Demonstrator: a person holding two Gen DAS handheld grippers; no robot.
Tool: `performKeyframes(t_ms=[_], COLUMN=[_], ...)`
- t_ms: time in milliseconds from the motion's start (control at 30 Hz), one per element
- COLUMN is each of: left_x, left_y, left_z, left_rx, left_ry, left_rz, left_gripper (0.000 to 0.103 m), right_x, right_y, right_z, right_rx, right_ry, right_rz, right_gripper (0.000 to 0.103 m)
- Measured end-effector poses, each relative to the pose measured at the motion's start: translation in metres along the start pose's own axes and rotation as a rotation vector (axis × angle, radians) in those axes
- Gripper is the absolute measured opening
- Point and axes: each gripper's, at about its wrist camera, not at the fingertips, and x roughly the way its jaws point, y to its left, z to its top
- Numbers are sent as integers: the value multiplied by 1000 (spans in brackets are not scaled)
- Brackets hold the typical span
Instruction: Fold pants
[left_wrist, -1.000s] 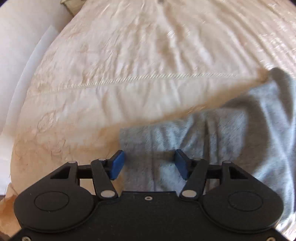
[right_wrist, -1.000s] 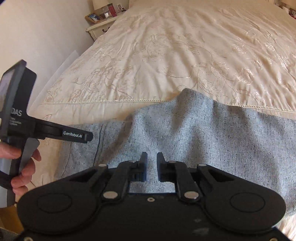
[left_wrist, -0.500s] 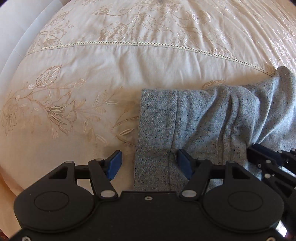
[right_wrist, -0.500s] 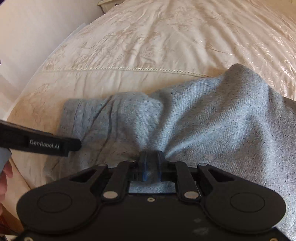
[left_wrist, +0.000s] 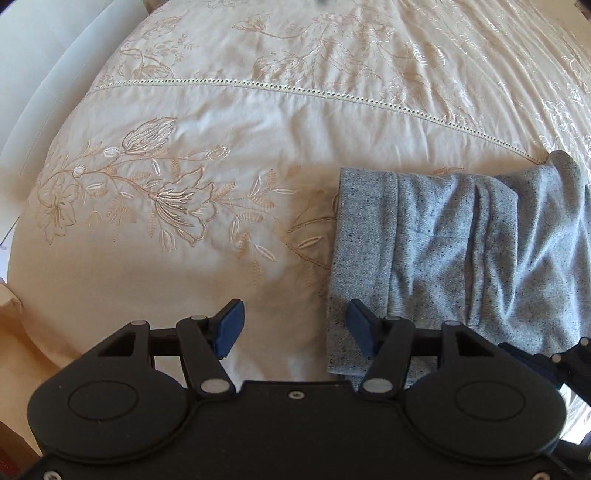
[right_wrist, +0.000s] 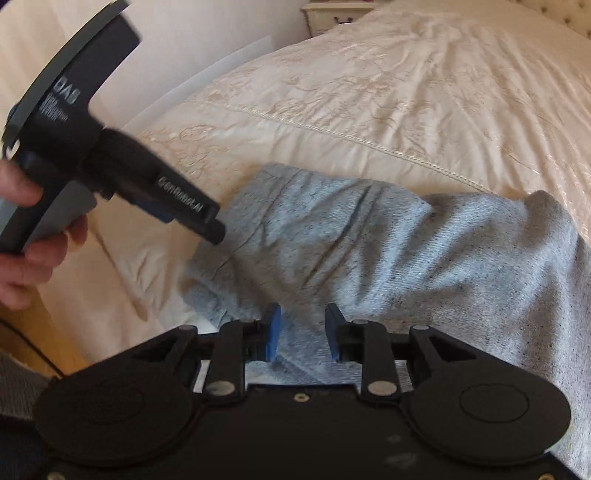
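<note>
Lying across the lower right of the left wrist view, one pair of grey speckled pants (left_wrist: 461, 251) rests on the cream embroidered bedspread (left_wrist: 221, 122), cuff end pointing toward the middle of the frame, fabric bunched into long folds. Two grippers in play, count them. The left gripper (left_wrist: 293, 328) sits at the bottom centre of its own view, jaws spread wide with nothing between them; its right blue pad (left_wrist: 360, 330) is over the near corner of the cuff, its left pad over bare bedspread. Whether that right pad actually touches the cloth, I cannot tell. In the right wrist view the same pants (right_wrist: 388, 251) fill the centre and right, rumpled and raised in a soft ridge. The right gripper (right_wrist: 303, 332) at the bottom centre has its jaws parted too, grey fabric showing in the gap between the pads but not pinched. At the left of that frame the left gripper (right_wrist: 207, 225) comes in from the side, blurred, its tip right at the edge of the cuff, held by one bare hand (right_wrist: 26, 243) at the far left edge. One white nightstand (right_wrist: 332, 16) peeks in at the top centre, beside the bed. No containers in sight.
</note>
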Motion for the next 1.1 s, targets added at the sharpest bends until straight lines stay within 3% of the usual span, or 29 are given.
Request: performKeyframes(t_ms=[333,367,400,467,600,733,833,967,1100], left_x=[-3,-5,-9,-19,-36,-30,-20,-18,-16], left_y=[11,12,14,15,9,-17,-47,-74,-89], left_z=[-10,-11,-13,-15,-14,-6,1,5,4], left_rx=[-62,-69,-77,-88,-111,-84,-5,44,45], left_ry=[34,32,25,4,-51,-60,-54,-68,-62], left_rz=[18,22,26,28,33,24,24,45,43], left_gripper=[64,64,64,64,64,64,64,64,64], right_x=[42,42,39,26,-8,17,28,-16,-64], right_y=[66,66,62,54,56,61,55,21,-46], right_z=[-11,-14,-12,-6,-6,-18,-18,-16,-32], right_rx=[-612,-636,-605,-507,-490,-540,-513,-346,-25], right_ry=[64,54,57,52,1,48,66,-9,-158], right_rz=[-111,-102,-66,-21,47,43,45,104,49], right_gripper=[32,23,7,7,7,9,15,22,23])
